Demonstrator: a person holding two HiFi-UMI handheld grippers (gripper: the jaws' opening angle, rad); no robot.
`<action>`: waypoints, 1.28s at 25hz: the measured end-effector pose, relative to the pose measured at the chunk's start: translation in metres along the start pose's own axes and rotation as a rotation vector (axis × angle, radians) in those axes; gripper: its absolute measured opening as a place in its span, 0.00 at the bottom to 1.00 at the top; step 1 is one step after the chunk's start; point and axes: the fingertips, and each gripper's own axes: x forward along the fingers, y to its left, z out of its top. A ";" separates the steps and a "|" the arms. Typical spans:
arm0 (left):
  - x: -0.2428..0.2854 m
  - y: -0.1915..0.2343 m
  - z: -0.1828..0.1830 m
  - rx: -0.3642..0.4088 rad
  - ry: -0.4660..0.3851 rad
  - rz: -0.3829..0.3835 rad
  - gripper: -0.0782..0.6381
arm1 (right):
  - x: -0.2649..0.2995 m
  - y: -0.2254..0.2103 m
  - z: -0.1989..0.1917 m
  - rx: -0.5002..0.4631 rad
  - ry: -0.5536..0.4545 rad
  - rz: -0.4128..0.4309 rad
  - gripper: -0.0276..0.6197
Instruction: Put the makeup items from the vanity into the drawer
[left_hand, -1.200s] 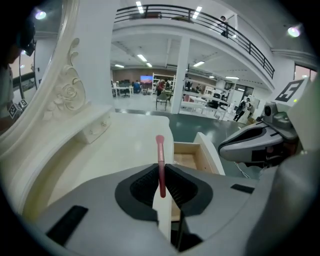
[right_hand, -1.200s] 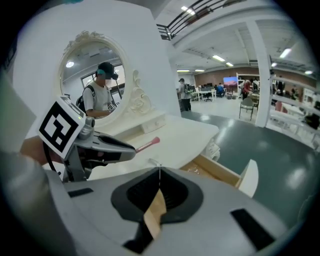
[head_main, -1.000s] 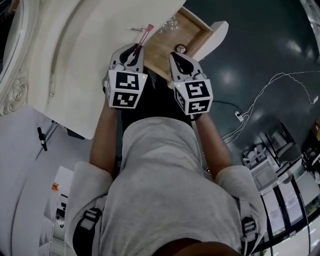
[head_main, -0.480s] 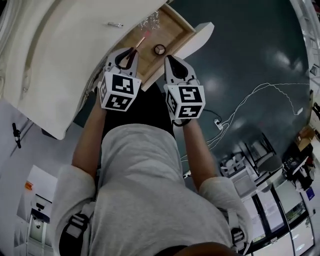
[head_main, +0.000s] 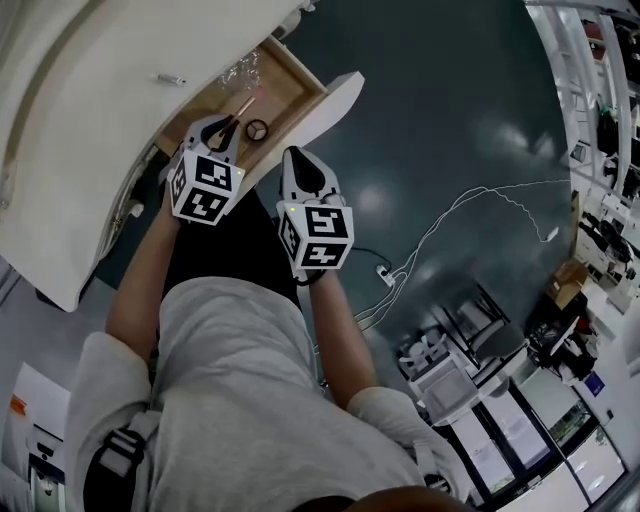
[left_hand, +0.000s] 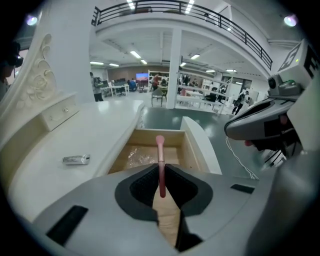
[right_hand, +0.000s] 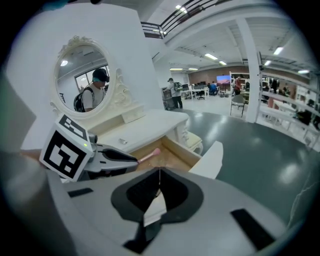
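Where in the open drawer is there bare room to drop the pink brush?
Bare wood lies between the pink brush and the drawer's white front panel. Crumpled clear film crowds the side by the vanity; a round item sits by the left gripper.

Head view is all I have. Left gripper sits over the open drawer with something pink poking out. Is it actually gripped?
Observer: Yes. The left gripper view shows the left gripper shut on the handle of a pink brush, bristles out over the drawer.
Operator: Right gripper carrying anything?
Observer: No. The right gripper view shows its jaws together with nothing between them.
Operator: What's at the back of the vanity?
Observer: An oval mirror in a carved white frame, with a person reflected in it.
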 end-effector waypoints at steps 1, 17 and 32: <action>0.004 0.001 -0.001 0.005 0.001 -0.006 0.17 | 0.002 0.002 0.000 0.008 -0.004 -0.004 0.07; 0.075 -0.009 -0.025 -0.018 0.073 -0.069 0.17 | 0.019 -0.005 -0.015 0.029 0.023 -0.015 0.07; 0.105 -0.011 -0.031 0.002 0.137 -0.097 0.17 | 0.016 -0.035 -0.006 0.054 0.010 -0.056 0.07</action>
